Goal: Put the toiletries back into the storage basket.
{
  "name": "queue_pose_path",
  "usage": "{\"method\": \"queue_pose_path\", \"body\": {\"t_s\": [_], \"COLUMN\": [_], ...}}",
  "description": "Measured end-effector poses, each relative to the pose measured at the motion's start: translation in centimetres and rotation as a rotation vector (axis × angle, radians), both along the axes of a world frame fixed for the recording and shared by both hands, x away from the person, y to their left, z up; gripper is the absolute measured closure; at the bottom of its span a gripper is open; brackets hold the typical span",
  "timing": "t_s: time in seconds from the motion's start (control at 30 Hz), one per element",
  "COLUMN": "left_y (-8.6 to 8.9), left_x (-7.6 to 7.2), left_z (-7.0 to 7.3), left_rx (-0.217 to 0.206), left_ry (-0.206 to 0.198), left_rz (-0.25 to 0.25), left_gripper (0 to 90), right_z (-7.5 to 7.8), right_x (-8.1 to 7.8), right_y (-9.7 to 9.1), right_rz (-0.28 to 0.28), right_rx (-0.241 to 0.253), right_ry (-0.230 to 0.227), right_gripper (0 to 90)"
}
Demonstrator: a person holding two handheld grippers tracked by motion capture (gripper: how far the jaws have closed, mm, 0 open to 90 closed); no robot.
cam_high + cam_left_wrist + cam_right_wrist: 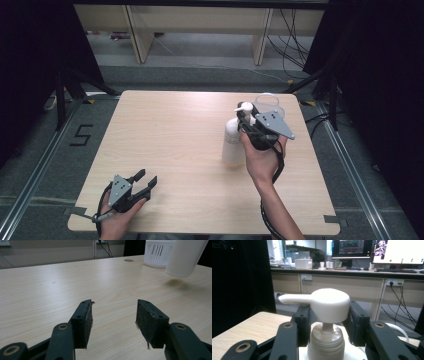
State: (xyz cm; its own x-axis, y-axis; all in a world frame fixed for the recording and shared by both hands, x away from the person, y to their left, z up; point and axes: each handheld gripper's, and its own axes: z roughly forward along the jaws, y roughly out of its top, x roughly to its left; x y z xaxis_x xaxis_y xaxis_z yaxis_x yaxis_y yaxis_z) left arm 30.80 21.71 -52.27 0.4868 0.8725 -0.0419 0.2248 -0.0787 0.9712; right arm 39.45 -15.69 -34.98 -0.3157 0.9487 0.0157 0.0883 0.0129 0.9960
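Observation:
A white pump bottle hangs just above the table, right of centre. My right gripper is shut on its pump head, one jaw on each side, with the spout pointing left in the right gripper view. In the left gripper view the bottle floats off the wood with a shadow beneath it. My left gripper rests near the front left corner of the table, open with nothing between its fingers.
A white slotted basket stands on the table behind the bottle, near the far right corner. A small round mark lies on the wood near it. Desks, monitors and cables sit beyond the table.

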Motion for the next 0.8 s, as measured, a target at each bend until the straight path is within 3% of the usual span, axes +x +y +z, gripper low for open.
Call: {"method": "queue_pose_path", "body": {"t_s": [0.43,0.67,0.8], "left_y": [0.0,0.0,0.0], "left_x": [0.0,0.0,0.0], "left_z": [0.0,0.0,0.0], "left_rx": [-0.004,-0.006,-0.005], "left_ry": [-0.001,0.0,0.0], "left_rz": [0.002,0.002,0.003], "left_gripper": [46.2,46.1,46.1], "right_z": [0.1,0.4,0.5], "right_x": [0.0,0.0,-0.1], "right_y": [-1.8,-2.9,-3.3], "right_rz": [-0.032,-0.055,-0.072], "right_rx": [0.017,0.0,0.02], "right_ry": [0.001,-0.018,-0.006], "right_gripper": [60.2,60.2,60.2]}}
